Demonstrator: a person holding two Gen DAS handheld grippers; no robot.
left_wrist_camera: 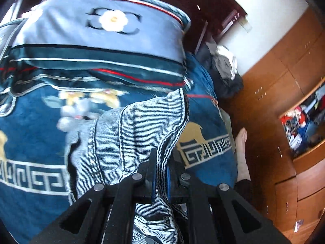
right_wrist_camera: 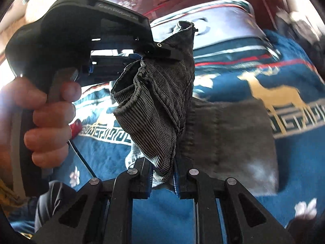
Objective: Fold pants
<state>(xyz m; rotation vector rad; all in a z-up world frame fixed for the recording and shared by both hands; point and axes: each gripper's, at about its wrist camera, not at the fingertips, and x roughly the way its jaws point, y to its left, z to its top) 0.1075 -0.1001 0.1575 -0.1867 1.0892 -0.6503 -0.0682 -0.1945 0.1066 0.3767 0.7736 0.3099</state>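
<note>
Grey corduroy pants (right_wrist_camera: 162,93) hang pinched in both tilted grippers' jaws, left gripper (left_wrist_camera: 160,174), right gripper (right_wrist_camera: 162,174).

Grey ribbed pants (right_wrist_camera: 158,101) over blue deer-patterned blanket (right_wrist_camera: 264,77).

A bed (left_wrist_camera: 30,134) is covered by a blue blanket patterned with gold animals. A dark red headboard (left_wrist_camera: 203,0) is seen behind it, beside a white wall (left_wrist_camera: 264,20) and wooden wardrobes (left_wrist_camera: 284,81).

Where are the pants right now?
The pants hang above the blue bedspread, pinched by the left gripper and the right gripper, with one end lying on the bed.
</note>
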